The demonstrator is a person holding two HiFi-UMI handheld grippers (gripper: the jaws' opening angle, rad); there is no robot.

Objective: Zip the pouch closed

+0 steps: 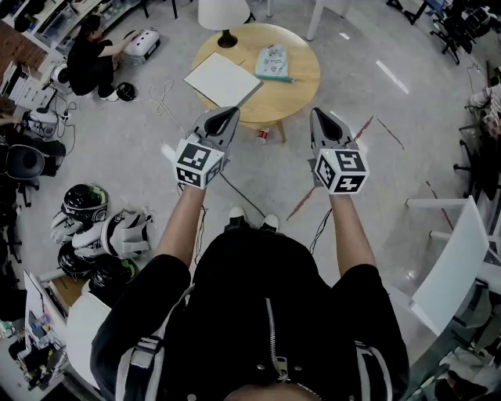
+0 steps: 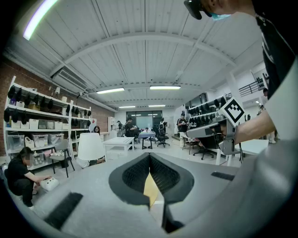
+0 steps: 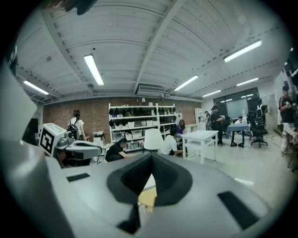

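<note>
The pouch, pale blue with a printed pattern, lies flat on a round wooden table ahead of me. Both grippers are held out level in front of my body, short of the table and well apart from the pouch. My left gripper is shut with nothing in it; in its own view the black jaws meet and a sliver of tabletop shows below. My right gripper is also shut and empty, its jaws closed together. The pouch's zipper is too small to make out.
On the table stand a white lamp and a white board. A small red thing lies on the floor by the table's leg. Helmets and gear are piled at the left, a white chair at the right. A person crouches far left.
</note>
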